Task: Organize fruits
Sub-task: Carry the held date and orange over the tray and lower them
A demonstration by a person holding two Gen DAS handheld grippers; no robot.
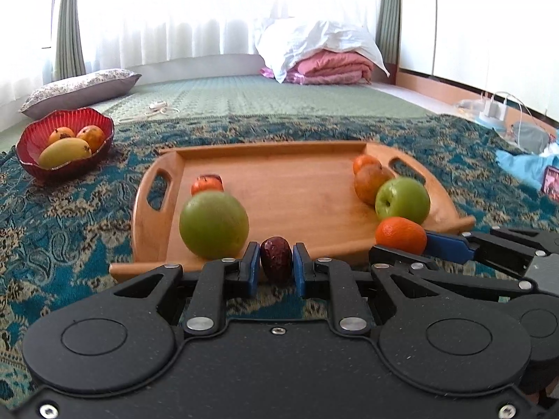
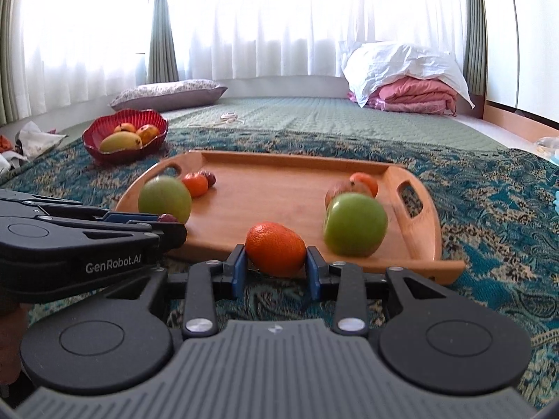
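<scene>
Left claw (image 1: 276,262) pinches a dark red date (image 1: 276,260); right claw (image 2: 276,262) pinches an orange mandarin (image 2: 276,248). Both sit at the near rim of the wooden tray (image 1: 279,188). Progress looks like midway: tray left group has a green apple (image 1: 213,224), a mandarin and a date; right group has another green apple (image 1: 402,201) plus orange fruits. Red bowl (image 1: 35,160) holds mangoes. Held pair not yet placed. Left claw body reads "GenRobot.AI" (image 2: 113,264).
</scene>
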